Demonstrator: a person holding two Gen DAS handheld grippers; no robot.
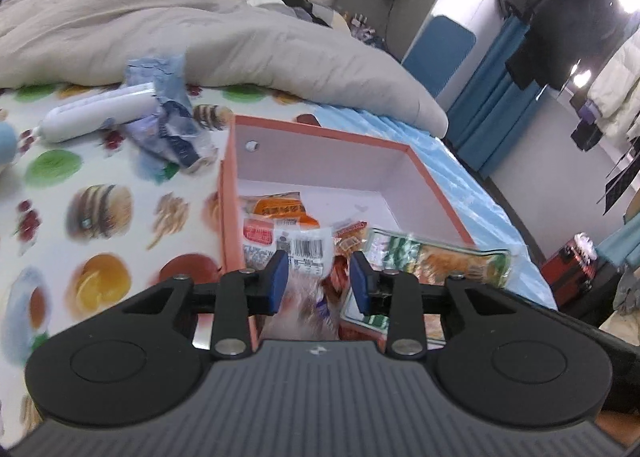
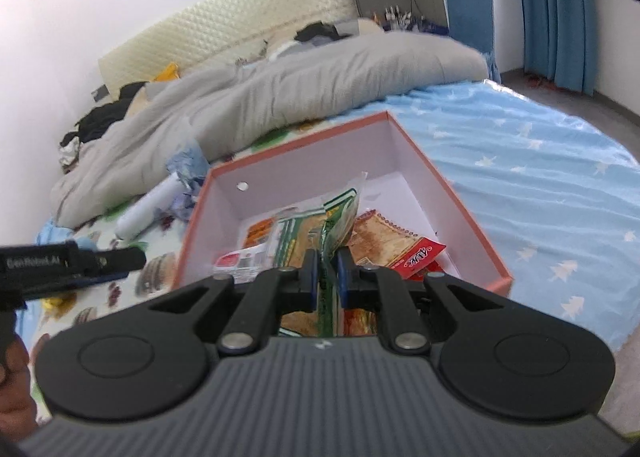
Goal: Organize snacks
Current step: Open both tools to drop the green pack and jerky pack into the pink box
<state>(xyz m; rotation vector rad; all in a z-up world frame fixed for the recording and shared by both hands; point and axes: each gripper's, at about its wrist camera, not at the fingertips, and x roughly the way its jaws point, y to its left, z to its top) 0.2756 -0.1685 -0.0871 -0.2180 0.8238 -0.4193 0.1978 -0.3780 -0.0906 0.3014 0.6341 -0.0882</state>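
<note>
both sets of jaws are hanging over the pink box (image 2: pixel 460 217) on the bed. the right gripper (image 2: pixel 328 277) is standing nearly closed, its blue pads pinching the edge of a green-and-orange snack packet (image 2: pixel 316 229) that is sticking up above the box's inside. the left gripper (image 1: pixel 319 281) is sitting partly open with nothing pressed between its pads; blurred wrappers are showing in the gap, lower down in the box. snacks are lying in the box's near end: a clear barcode packet (image 1: pixel 304 247), an orange packet (image 1: pixel 280 209) behind it, and a brown-and-red packet (image 2: pixel 396 245) to the right. outside the box, on the food-print sheet (image 1: pixel 100 225), a white sausage-shaped snack (image 1: pixel 96 113) is lying beside a crumpled blue wrapper (image 1: pixel 168 125). a grey duvet (image 1: pixel 200 29) is bunching behind them.
</note>
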